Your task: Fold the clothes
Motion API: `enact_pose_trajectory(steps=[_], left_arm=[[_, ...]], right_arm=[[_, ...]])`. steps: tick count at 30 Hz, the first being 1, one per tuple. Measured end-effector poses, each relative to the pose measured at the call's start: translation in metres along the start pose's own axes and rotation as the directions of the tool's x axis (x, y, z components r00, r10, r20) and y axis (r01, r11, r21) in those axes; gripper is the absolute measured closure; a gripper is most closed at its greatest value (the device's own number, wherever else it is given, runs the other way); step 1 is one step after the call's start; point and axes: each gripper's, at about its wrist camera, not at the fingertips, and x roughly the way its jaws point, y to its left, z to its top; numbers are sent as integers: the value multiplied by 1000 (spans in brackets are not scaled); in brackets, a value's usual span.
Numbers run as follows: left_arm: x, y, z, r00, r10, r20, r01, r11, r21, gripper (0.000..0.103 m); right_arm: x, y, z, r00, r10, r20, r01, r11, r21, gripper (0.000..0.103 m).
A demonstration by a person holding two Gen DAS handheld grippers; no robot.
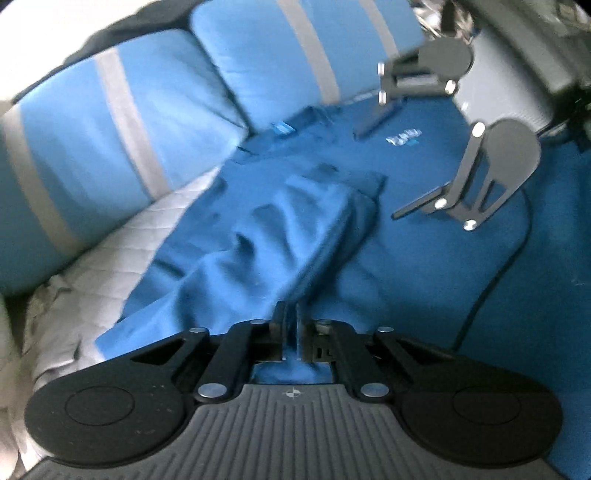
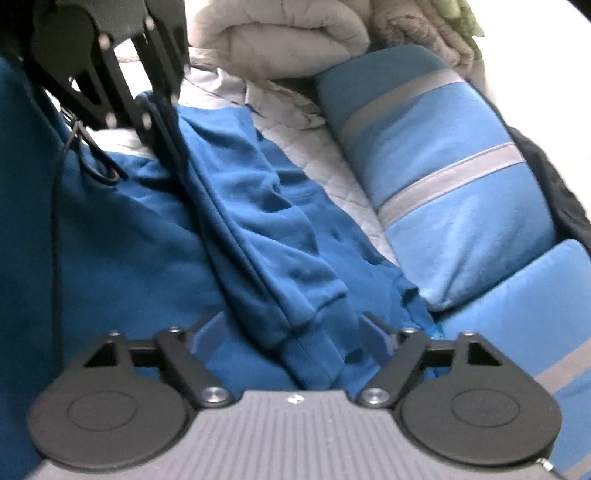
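A blue sweatshirt (image 1: 424,258) lies spread on the bed, with a pale logo (image 1: 402,137) near its far end. My left gripper (image 1: 291,314) is shut on a bunched fold of the sweatshirt, which is lifted and stretches away in a ridge. My right gripper (image 1: 388,166) hovers open over the sweatshirt's far part, holding nothing. In the right wrist view the sweatshirt sleeve (image 2: 258,206) runs toward me and its cuff (image 2: 314,332) lies between the open right gripper (image 2: 291,325) fingers. The left gripper (image 2: 162,147) shows at the top left, holding the fabric.
Two blue pillows with grey stripes (image 1: 110,140) (image 2: 443,184) border the sweatshirt. A white quilted sheet (image 1: 122,251) covers the bed beneath. A rolled beige blanket (image 2: 280,33) lies at the far end. A black cable (image 1: 509,258) trails over the fabric.
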Motion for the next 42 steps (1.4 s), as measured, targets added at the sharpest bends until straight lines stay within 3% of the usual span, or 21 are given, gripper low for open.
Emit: enact_pose_trajectory(steps=[1, 3, 5, 8, 14, 16, 19, 25, 32, 33, 34, 42], left_arm=[[-6, 2, -1, 1000, 20, 12, -19, 1000, -13, 90], [-19, 5, -4, 997, 61, 39, -59, 997, -42, 65], [-30, 9, -8, 994, 85, 66, -79, 993, -84, 59], [-41, 18, -14, 989, 113, 94, -99, 984, -145, 59], [-43, 37, -22, 986, 152, 67, -133, 964, -233, 59], [-45, 38, -25, 985, 162, 57, -144, 960, -242, 59], [-47, 38, -30, 985, 169, 46, -153, 958, -241, 59], [-50, 39, -35, 983, 181, 33, -168, 955, -245, 59], [-49, 40, -36, 982, 189, 23, -175, 947, -271, 59], [-49, 40, -36, 982, 189, 23, -176, 945, -275, 59], [-49, 40, -36, 982, 190, 22, -176, 944, -280, 59], [-50, 40, -35, 978, 206, 25, -189, 936, -296, 59]], right_arm=[[3, -2, 1, 1000, 11, 2, -11, 1000, 4, 26], [9, -6, 3, 1000, 24, 10, -24, 1000, 9, 28], [13, -7, 5, 999, 39, 15, -39, 999, 6, 31], [20, -3, 8, 998, 64, 14, -63, 998, -13, 38], [32, 1, 13, 994, 111, -6, -112, 993, -35, 60], [34, 2, 13, 991, 131, -19, -132, 990, -46, 85], [30, 5, 14, 991, 133, -35, -135, 988, -69, 96], [7, 17, 16, 987, 149, -68, -155, 983, -101, 98], [-8, 33, 10, 983, 176, -50, -180, 980, -90, 96], [-8, 35, 8, 986, 163, -39, -166, 981, -98, 80], [-9, 37, 7, 989, 144, -27, -146, 983, -109, 70], [0, 30, 6, 995, 99, -23, -101, 986, -136, 57]])
